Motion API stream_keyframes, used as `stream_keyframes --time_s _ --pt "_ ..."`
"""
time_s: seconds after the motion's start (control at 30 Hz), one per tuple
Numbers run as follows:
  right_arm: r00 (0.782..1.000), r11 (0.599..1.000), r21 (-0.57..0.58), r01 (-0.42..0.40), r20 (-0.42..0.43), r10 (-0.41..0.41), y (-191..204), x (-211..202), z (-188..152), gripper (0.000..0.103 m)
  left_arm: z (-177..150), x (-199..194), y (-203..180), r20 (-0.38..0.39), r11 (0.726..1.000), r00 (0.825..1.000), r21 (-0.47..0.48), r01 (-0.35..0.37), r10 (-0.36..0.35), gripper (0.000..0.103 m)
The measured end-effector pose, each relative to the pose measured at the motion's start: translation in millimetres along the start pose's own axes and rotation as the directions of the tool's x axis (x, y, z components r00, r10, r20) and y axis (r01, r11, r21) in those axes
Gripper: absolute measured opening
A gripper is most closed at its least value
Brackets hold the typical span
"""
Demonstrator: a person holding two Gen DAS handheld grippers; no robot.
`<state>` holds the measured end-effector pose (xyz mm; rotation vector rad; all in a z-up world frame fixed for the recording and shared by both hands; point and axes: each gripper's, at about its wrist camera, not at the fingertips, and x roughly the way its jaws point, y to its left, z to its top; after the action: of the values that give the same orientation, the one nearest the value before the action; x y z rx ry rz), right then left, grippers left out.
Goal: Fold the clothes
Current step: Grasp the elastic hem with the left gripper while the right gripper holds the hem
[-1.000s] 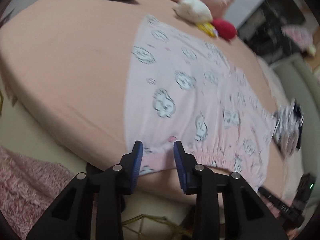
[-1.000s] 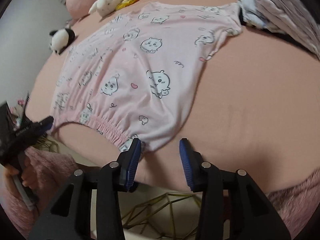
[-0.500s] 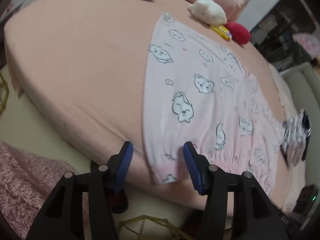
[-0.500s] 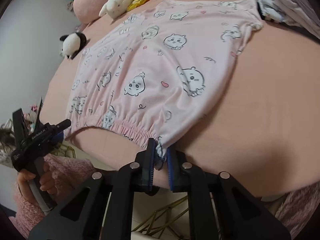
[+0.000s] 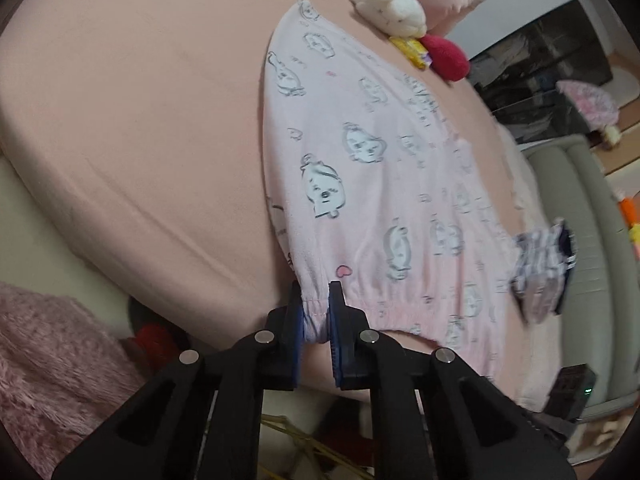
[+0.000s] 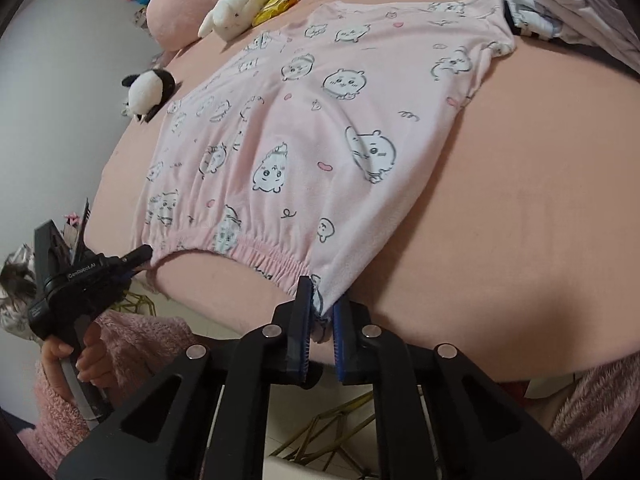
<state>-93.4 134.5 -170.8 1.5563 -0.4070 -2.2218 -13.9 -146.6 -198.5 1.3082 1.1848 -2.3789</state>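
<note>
Right wrist view: pink shorts [image 6: 320, 152] flat on bed [image 6: 520, 220], waistband at near edge, legs pointing away twd pillow [image 6: 176, 12].
Both tongs pinch waistband corners – right gripper [image 6: 322, 312], left gripper [image 5: 314, 312]; lift both evenly, keep band taut, fold along long axis.

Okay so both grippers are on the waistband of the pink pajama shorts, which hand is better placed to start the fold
Neither clearly: the left gripper and right gripper each pinch a waistband corner of the pink shorts. Lifting both together toward the far hem looks best.
</note>
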Motion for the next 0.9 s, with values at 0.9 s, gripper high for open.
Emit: stream_keyframes --time_s 0.9 --pt "0.997 0.990 0.130 0.061 0.036 -0.066 -39.4 -15.4 -7.7 0.028 -10.3 16.9 -20.1 -0.068 0.992 0.995 0.103 -0.070 0.077 0.020"
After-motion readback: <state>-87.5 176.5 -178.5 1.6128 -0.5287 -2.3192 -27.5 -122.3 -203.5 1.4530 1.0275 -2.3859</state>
